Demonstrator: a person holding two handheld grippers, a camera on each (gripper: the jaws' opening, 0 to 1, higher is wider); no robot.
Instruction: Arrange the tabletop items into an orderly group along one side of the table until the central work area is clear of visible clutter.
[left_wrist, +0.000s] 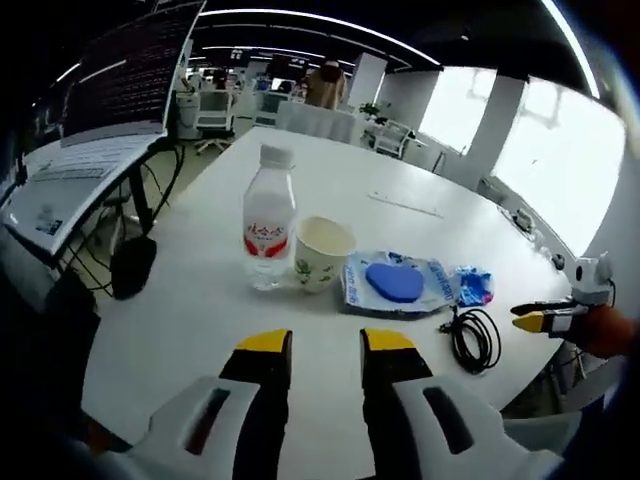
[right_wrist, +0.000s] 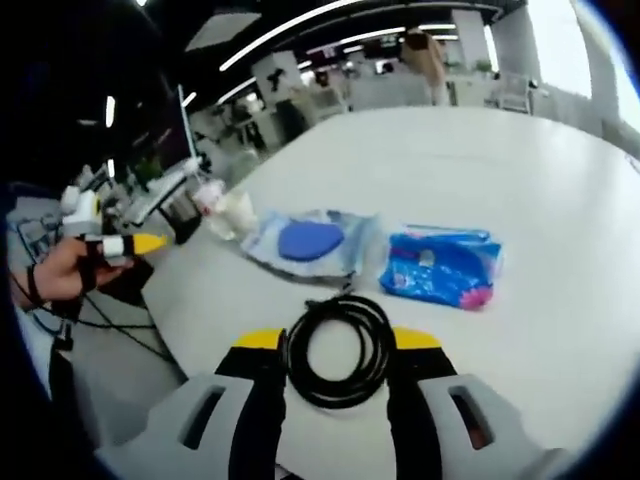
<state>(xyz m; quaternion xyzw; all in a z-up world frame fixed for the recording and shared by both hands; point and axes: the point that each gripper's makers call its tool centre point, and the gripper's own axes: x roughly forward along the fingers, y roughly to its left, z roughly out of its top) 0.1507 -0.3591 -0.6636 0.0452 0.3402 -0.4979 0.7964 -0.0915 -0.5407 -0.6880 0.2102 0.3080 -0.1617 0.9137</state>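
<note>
A white oval table (left_wrist: 420, 190) carries five loose items, one of each, grouped near its edge. In the left gripper view, one clear plastic water bottle (left_wrist: 268, 218) with a white cap and red label stands upright at about 11 o'clock from the left gripper (left_wrist: 326, 343). Touching it on the right is one pale paper cup (left_wrist: 321, 253) with a leaf print, open end up. At 1 o'clock lies one flat, crinkly clear packet with a blue rounded shape inside (left_wrist: 391, 283), then one glossy blue wipes pack (left_wrist: 472, 285), and at 3 o'clock one coiled black cable (left_wrist: 475, 338). The left gripper's yellow-tipped jaws stand slightly apart over bare tabletop, holding nothing.

In the right gripper view, the right gripper (right_wrist: 339, 340) has its jaws spread wide on either side of the cable coil (right_wrist: 338, 348), which rests on the table; whether they touch it I cannot tell. The wipes pack (right_wrist: 441, 266) sits at 1 o'clock, the clear packet (right_wrist: 312, 241) at 12.
</note>
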